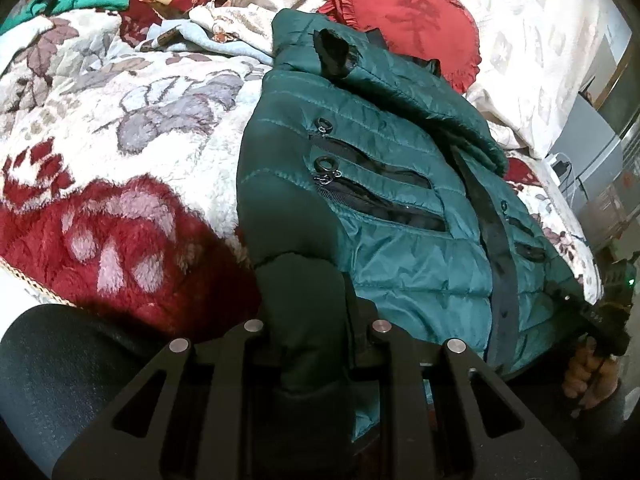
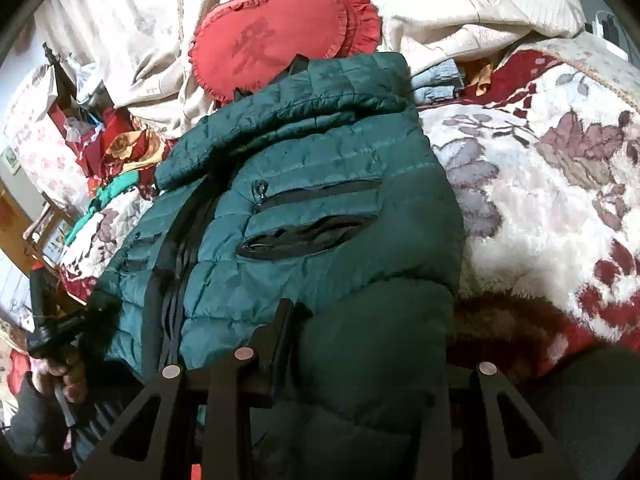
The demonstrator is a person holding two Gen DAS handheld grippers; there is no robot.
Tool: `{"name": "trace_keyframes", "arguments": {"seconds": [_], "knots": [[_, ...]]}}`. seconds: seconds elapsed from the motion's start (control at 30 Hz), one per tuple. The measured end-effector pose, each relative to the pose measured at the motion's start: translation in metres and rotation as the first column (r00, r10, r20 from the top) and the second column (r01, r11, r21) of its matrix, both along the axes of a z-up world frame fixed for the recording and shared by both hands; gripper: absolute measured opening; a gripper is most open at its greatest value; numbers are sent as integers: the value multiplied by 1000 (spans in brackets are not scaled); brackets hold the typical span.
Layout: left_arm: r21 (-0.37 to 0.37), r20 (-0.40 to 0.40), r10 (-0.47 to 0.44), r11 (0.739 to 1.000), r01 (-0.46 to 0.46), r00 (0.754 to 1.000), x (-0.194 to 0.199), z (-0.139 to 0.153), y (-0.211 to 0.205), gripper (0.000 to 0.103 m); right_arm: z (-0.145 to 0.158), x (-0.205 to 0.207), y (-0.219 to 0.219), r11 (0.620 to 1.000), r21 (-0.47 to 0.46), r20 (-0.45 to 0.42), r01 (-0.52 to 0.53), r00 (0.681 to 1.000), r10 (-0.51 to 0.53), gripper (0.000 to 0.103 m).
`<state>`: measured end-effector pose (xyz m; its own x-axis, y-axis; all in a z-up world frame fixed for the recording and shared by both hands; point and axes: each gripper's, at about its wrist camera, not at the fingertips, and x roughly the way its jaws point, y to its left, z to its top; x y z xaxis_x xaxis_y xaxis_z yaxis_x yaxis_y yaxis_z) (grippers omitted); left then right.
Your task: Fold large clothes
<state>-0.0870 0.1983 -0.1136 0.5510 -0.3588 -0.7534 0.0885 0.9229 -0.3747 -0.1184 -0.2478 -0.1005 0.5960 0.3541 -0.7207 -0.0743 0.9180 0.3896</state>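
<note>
Left wrist view: left tongs (image 1: pixel 316 320) clamp the dark hem of a teal puffer jacket (image 1: pixel 384 184) lying on a floral blanket (image 1: pixel 120 120) on the bed; a red ruffled cushion (image 1: pixel 404 12) sits beyond its collar. Right wrist view: right tongs (image 2: pixel 360 344) grip the jacket's (image 2: pixel 320 200) bunched hem, which hides the right finger. Cream bedding (image 2: pixel 460 4) lies behind the cushion (image 2: pixel 276 36).

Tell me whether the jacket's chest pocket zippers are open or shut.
Open: on the green jacket the pocket zippers gape, with dark lining showing, in both wrist views.
</note>
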Motion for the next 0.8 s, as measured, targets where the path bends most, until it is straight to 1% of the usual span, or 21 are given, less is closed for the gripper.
{"name": "trace_keyframes", "arguments": {"seconds": [0.1, 0.17, 0.23, 0.33, 0.43, 0.5, 0.53, 0.57, 0.6, 0.67, 0.7, 0.8], "knots": [[14, -9, 5, 1000, -5, 1000, 2, 1, -1, 17, 3, 0, 4, 999, -34, 7, -8, 1000, 9, 33], [25, -4, 9, 1000, -9, 1000, 2, 2, -2, 17, 3, 0, 3, 999, -38, 8, -2, 1000, 2, 29], [35, 10, 15, 999, -16, 1000, 1, 7, -5, 17, 9, -2, 0, 999, -35, 12, 17, 1000, -17, 27], [25, 55, 24, 999, -25, 998, -1, 17, -7, 17, 30, -6, -1, 998, -37, 50, 52, 997, -50, 26], [38, 80, 38, 998, -42, 996, 0, 22, -11, 17, 36, -9, 1, 996, -47, 52, 73, 996, -71, 23], [63, 82, 43, 997, -48, 996, 1, 24, -14, 17, 44, -10, 2, 996, -42, 80, 77, 994, -74, 21], [76, 81, 45, 996, -51, 996, 0, 25, -16, 16, 48, -12, 4, 996, -46, 109, 73, 992, -68, 21], [91, 74, 46, 994, -52, 996, 0, 25, -17, 16, 49, -13, 5, 996, -51, 135, 71, 989, -63, 21], [106, 56, 51, 993, -57, 997, 2, 28, -19, 16, 46, -14, 5, 996, -54, 137, 73, 988, -65, 21], [110, 36, 76, 991, -80, 996, 3, 38, -21, 15, 40, -14, 3, 996, -43, 125, 78, 990, -72, 21], [106, 45, 89, 990, -93, 995, 2, 47, -22, 15, 42, -16, 2, 996, -36, 142, 76, 987, -70, 21], [96, 112, 96, 990, -107, 989, -6, 72, -28, 15, 49, -19, -2, 997, 0, 178, 80, 981, -79, 21]]}}
